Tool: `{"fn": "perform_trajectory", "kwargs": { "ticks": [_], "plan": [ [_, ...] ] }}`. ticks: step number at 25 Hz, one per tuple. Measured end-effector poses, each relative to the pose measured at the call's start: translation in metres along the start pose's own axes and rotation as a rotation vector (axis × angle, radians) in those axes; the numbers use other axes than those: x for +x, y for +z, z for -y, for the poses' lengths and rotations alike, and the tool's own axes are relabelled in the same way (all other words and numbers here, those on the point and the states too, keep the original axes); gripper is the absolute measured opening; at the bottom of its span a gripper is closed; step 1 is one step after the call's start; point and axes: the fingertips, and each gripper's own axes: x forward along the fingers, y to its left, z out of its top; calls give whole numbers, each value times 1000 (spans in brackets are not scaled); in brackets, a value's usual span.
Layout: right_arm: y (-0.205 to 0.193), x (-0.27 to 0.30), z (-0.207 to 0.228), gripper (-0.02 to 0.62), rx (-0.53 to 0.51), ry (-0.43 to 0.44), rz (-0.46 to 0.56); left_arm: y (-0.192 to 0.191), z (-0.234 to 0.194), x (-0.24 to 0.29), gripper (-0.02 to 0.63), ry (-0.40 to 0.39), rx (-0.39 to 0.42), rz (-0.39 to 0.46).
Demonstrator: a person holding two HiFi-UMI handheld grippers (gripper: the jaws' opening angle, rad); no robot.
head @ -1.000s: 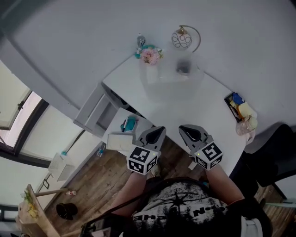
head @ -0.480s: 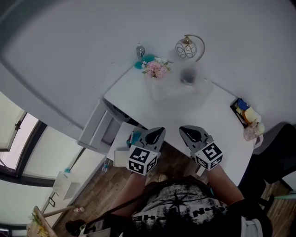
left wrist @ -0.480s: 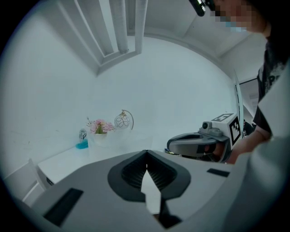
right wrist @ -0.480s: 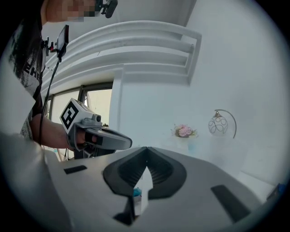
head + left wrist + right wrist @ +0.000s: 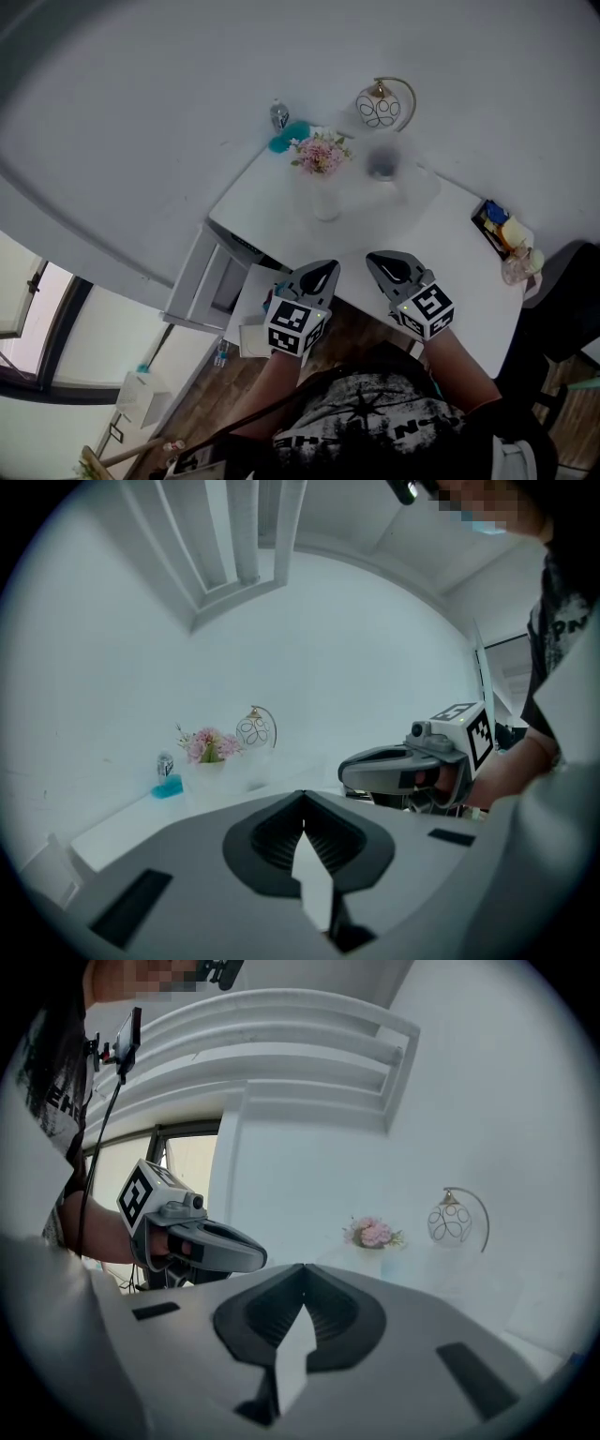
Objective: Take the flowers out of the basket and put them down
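Note:
Pink flowers (image 5: 321,154) stand in a white container (image 5: 325,200) at the far side of the white table (image 5: 441,244). In the left gripper view the flowers (image 5: 208,744) are small and far off; the right gripper view shows the flowers (image 5: 373,1232) ahead as well. My left gripper (image 5: 328,270) and right gripper (image 5: 380,260) hover side by side over the table's near edge, both pointed at the flowers and well short of them. Each has its jaws shut with nothing between them.
A round wire lamp (image 5: 381,103) and a small teal item (image 5: 286,139) stand at the wall behind the flowers. A dim cup (image 5: 382,164) sits to their right. A tray of small items (image 5: 497,227) lies at the table's right end. A drawer unit (image 5: 208,277) stands below left.
Both grippers have moved together toward the table, which now lies nearer in the head view. Their jaws stay shut.

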Motion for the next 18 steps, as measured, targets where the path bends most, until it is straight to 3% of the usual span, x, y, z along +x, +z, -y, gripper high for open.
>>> {"fn": "perform_trajectory", "kwargs": {
  "ticks": [5,18],
  "plan": [
    [5,13,10,15,-93,-12,-25,7,-17,11,14,-1,16,0],
    [12,60,59,15,-31,41,-31,25,-71,47,14,59,-13,-17]
  ]
}}
